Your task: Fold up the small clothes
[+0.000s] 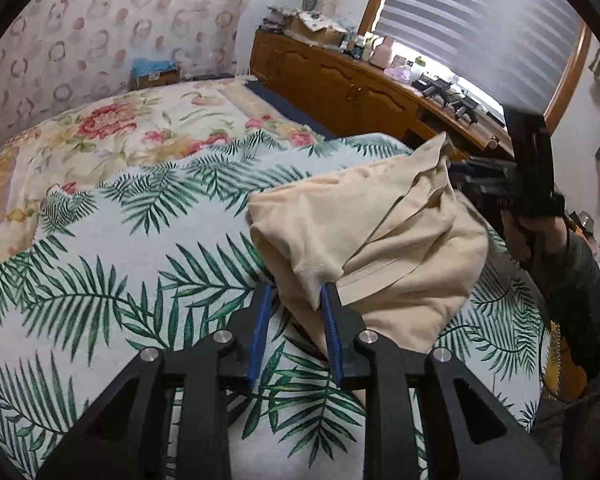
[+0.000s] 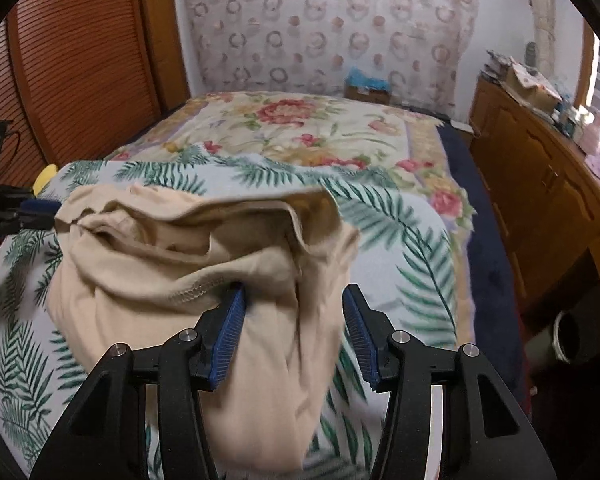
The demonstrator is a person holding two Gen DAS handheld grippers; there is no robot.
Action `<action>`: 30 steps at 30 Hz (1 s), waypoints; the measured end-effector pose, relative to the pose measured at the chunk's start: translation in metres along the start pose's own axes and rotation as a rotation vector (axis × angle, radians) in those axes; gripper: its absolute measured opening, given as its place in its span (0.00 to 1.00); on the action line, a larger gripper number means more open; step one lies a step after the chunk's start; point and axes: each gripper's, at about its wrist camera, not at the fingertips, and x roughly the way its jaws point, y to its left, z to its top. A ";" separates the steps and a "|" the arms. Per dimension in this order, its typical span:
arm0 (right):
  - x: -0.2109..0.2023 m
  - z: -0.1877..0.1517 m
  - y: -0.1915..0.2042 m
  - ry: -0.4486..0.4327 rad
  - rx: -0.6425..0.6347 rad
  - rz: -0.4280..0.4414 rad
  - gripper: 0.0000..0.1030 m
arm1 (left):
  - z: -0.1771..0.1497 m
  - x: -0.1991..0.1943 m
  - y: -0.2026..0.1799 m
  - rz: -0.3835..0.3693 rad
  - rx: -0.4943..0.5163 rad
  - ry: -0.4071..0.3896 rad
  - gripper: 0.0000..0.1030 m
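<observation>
A small beige garment [image 1: 364, 240] lies bunched on the palm-leaf sheet [image 1: 112, 280] of the bed. My left gripper [image 1: 296, 296] is open, its blue pads on either side of a hanging corner of the cloth. In the right wrist view the same garment [image 2: 204, 264] is crumpled and partly lifted. My right gripper [image 2: 294, 300] is open, with a fold of the cloth draped between its blue pads. The right gripper also shows in the left wrist view [image 1: 452, 172] at the garment's far corner; the left gripper shows at the left edge of the right wrist view [image 2: 44, 212].
A floral bedspread [image 2: 300, 128] covers the far half of the bed. A wooden cabinet [image 1: 340, 80] with clutter on top stands along the window side. A wooden slatted door [image 2: 60, 60] is at the left. A dark blue rug [image 2: 488, 240] lies beside the bed.
</observation>
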 end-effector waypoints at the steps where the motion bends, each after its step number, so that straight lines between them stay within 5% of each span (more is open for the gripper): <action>1: 0.004 0.003 -0.001 -0.001 0.006 0.009 0.47 | -0.001 0.003 0.001 -0.001 -0.004 0.008 0.22; 3: 0.011 0.010 -0.004 -0.018 0.014 0.063 0.20 | -0.003 0.010 0.002 0.008 -0.011 0.038 0.22; 5: 0.010 0.015 -0.007 -0.065 0.017 0.059 0.04 | -0.005 0.014 0.001 0.024 -0.004 0.048 0.22; 9: 0.003 0.023 -0.023 -0.130 0.114 -0.036 0.03 | -0.005 0.013 0.000 0.033 -0.004 0.048 0.22; 13: 0.005 0.025 -0.032 -0.088 0.144 -0.084 0.04 | 0.000 0.007 -0.004 0.033 -0.009 0.019 0.22; 16: 0.002 0.023 -0.033 -0.075 0.149 -0.101 0.22 | 0.009 0.004 -0.007 0.052 -0.017 0.004 0.22; 19: -0.005 0.021 -0.036 -0.081 0.153 -0.060 0.27 | 0.022 0.009 -0.012 0.092 0.006 0.006 0.22; 21: -0.004 0.020 -0.034 -0.068 0.137 -0.025 0.41 | 0.032 0.015 -0.015 0.112 0.029 0.012 0.22; 30: 0.018 0.018 -0.031 0.015 0.083 0.029 0.42 | 0.065 0.055 0.009 0.160 -0.039 0.010 0.22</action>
